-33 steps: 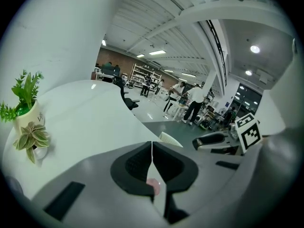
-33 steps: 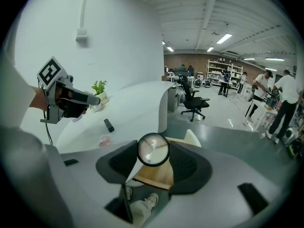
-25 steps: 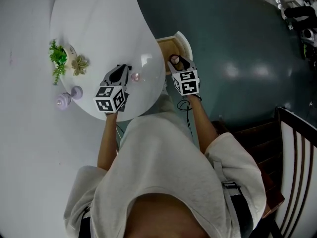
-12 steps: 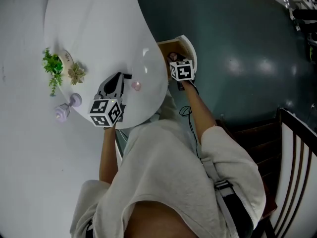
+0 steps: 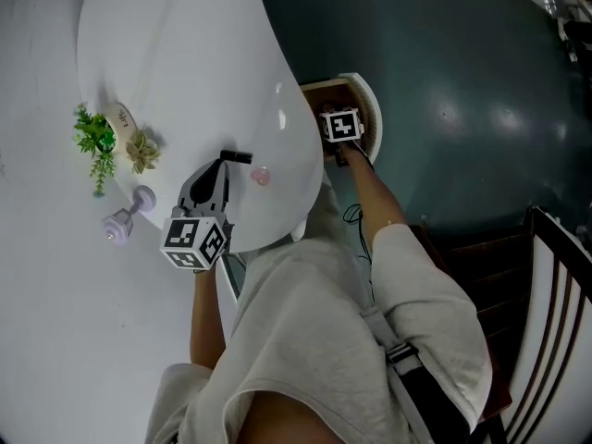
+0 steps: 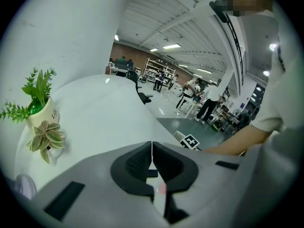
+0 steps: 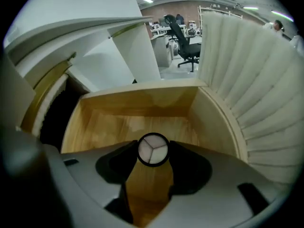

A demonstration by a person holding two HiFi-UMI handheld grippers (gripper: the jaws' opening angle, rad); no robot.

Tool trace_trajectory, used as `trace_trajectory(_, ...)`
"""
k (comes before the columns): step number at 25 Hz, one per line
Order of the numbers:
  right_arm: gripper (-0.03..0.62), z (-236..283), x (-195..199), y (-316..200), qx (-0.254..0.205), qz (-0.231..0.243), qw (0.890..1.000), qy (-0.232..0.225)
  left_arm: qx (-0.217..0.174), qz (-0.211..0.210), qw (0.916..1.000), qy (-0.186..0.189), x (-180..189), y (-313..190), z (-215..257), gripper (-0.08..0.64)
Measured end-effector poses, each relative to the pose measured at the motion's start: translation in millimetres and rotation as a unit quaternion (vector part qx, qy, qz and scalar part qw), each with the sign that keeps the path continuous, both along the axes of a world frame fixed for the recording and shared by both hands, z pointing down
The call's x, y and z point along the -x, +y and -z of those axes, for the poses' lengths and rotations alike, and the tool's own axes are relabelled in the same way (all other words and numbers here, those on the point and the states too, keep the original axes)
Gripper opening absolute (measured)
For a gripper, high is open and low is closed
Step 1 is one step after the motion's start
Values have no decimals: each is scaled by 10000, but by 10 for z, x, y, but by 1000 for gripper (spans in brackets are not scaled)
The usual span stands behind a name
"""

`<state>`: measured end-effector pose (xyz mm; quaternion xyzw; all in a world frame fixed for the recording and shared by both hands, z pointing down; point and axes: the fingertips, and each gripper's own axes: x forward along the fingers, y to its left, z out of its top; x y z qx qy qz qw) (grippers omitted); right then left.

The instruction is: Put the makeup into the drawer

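The right gripper [image 7: 152,152] clamps a round, black-rimmed white makeup pot [image 7: 153,147] over the open pale wooden drawer [image 7: 142,99], not yet released. The left gripper [image 6: 152,158], jaws together and empty, faces a small pink piece [image 5: 262,176] left to stow.

The person wears a cream short-sleeved shirt [image 5: 314,340]; grey, black-padded left tongs [image 6: 152,146] and right tongs [image 7: 152,149] bear black-and-white marker cubes [image 5: 194,242].

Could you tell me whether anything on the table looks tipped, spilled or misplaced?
Nothing looks spilled or damaged. A lilac item seems to lie on its side near the plant, and a small pink item sits loose on the table.
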<state>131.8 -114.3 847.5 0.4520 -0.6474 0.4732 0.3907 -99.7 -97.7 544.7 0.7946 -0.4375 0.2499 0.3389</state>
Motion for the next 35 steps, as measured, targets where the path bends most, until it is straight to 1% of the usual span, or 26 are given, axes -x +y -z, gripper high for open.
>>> trace_trajectory(3, 209, -170, 28, 7, 238, -125, 9996, -88, 55, 85, 9999, -12, 55, 0, -3, 14)
trace_trajectory(6, 209, -334, -68, 161, 750, -84, 9970, 183, 101, 69, 9999, -61, 66, 4, -4, 14)
trace_trajectory(10, 215, -433, -106, 85, 621, -9, 9979, 198, 115, 72, 9999, -84, 48, 10, -12, 14)
trace_trajectory(12, 215, -416, -115, 4, 405, -72, 9990, 184, 113, 62, 9999, -100, 56, 10, -25, 14)
trace_trajectory(14, 242, -358, -100, -62, 139, -180, 9997, 89, 88, 58, 9999, -95, 59, 11, -21, 14)
trace_trajectory(16, 240, -193, -117, -85, -61, -290, 9996, 40, 47, 61, 9999, -65, 44, 13, 0, 14)
trace_trajectory(20, 221, 254, -115, -170, -687, -448, 9965, -172, -90, 41, 10000, 13, -3, 8, 75, 14)
trace_trajectory(24, 218, 902, -84, -183, -1422, -405, 9888, -222, -201, -28, 9998, 18, 19, 50, 181, 14)
trace_trajectory(27, 215, 1429, -45, -181, -1962, -261, 9798, -283, -382, 1, 9993, 58, 28, 52, 241, 14)
trace_trajectory(29, 215, 1758, 52, -83, -2225, -126, 9742, -358, -493, 41, 9987, 114, 48, 65, 291, 14)
trace_trajectory(32, 215, 2170, 309, 173, -2475, 185, 9674, -504, -602, 86, 9980, 175, 105, 113, 332, 14)
trace_trajectory(35, 216, 2470, 613, 430, -2593, 612, 9619, -616, -650, 173, 9975, 219, 185, 173, 307, 14)
